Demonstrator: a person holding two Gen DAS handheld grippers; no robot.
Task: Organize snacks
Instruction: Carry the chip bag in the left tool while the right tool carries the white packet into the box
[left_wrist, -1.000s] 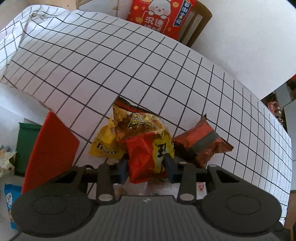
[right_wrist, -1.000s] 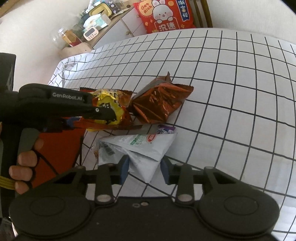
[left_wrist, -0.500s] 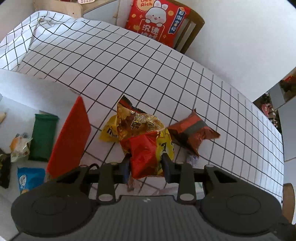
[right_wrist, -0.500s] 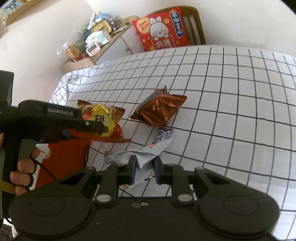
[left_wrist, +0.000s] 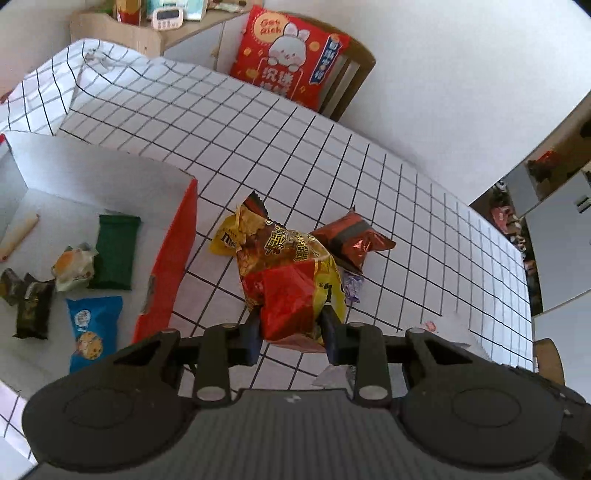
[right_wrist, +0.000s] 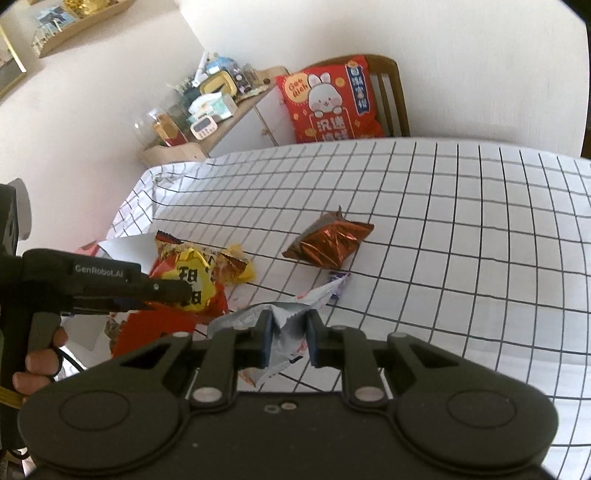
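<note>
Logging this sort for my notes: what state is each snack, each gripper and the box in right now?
Left gripper: shut on the red-yellow bag, lifted.
Right gripper: shut on the white packet.
Copper packet: lying on the table.
Yellow packet: lying on the table.
Box: open, snacks inside.

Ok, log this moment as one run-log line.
left gripper: shut on red-and-yellow snack bag | right gripper: shut on white packet | brown foil packet: on table

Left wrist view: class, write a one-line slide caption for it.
Left gripper shut on a red-and-yellow snack bag above the checked tablecloth, beside a white box of sorted snacks.
</note>
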